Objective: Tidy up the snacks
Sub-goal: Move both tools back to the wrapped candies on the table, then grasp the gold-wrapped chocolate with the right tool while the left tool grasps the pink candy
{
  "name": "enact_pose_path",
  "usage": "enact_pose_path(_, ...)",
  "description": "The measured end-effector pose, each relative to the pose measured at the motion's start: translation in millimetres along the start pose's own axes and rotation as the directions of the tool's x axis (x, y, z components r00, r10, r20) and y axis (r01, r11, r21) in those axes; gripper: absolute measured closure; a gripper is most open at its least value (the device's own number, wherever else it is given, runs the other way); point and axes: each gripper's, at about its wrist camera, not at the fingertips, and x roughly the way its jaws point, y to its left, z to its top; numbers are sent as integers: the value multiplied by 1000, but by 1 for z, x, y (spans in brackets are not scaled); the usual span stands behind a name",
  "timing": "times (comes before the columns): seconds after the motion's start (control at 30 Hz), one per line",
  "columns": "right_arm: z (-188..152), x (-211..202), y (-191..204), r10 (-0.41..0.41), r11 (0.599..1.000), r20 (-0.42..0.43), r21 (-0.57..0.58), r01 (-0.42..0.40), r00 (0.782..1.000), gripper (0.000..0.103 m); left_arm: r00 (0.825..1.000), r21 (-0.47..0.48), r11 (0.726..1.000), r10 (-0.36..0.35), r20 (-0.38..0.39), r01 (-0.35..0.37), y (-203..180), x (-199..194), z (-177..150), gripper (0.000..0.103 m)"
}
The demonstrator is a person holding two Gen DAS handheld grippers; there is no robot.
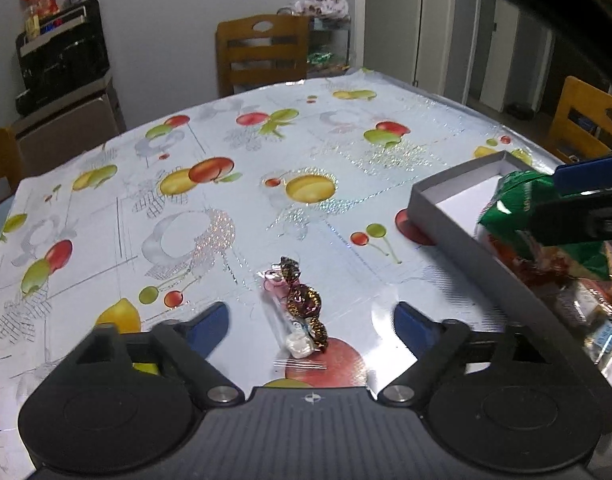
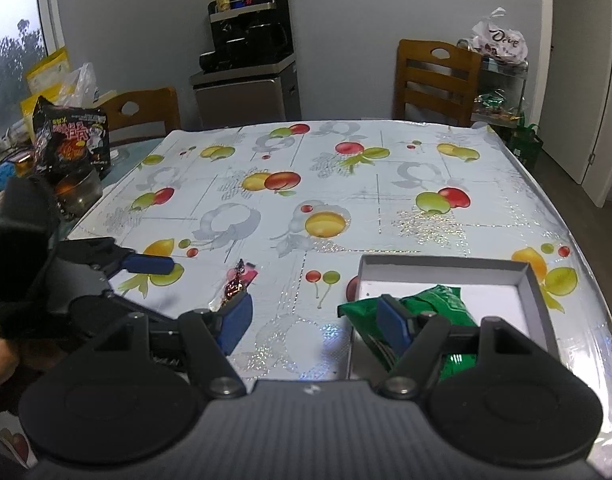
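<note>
Left gripper [image 1: 309, 320], jaws apart, straddles loose wrapped candies [image 1: 300, 306] for pickup; right gripper [image 2: 317, 320], also empty and spread, hovers beside the grey box [image 2: 535, 292] of collected snacks.

Glossy plastic tablecloth [image 1: 266, 208]; matt cardboard box [image 2: 445, 270]; shiny foil candy [image 1: 304, 300].

Between my left fingers [image 1: 307, 322] two wrapped candies [image 1: 302, 304] are lying with bare tablecloth [image 1: 234, 200] stretching wide and free beyond them. To my right the grey box [image 2: 533, 280] wall is blocking the way, and a green snack bag [image 2: 433, 300] is filling its near corner.
</note>
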Motion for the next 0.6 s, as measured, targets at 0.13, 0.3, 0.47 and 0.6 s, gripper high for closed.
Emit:
enact_pose_path(0.13,4,5,2,1,1000,-18,-19,-1,1000,34,1000,-18,1000,-10,-21,10,5,13,-1,37)
enact_pose_path(0.3,12,19,12,26,999,-41,-45,-27,999,34,1000,-44,999,4,-21,-5,13,19,-5,43)
enact_pose_path(0.47,18,41,28,53,996,-69,-63,-58,996,34,1000,-84,996,28,-12,-29,27,20,-8,43)
enact_pose_path(0.6,22,58,35,62,996,-96,-59,-68,993,34,999,-92,995,40,-27,-42,35,25,-8,44)
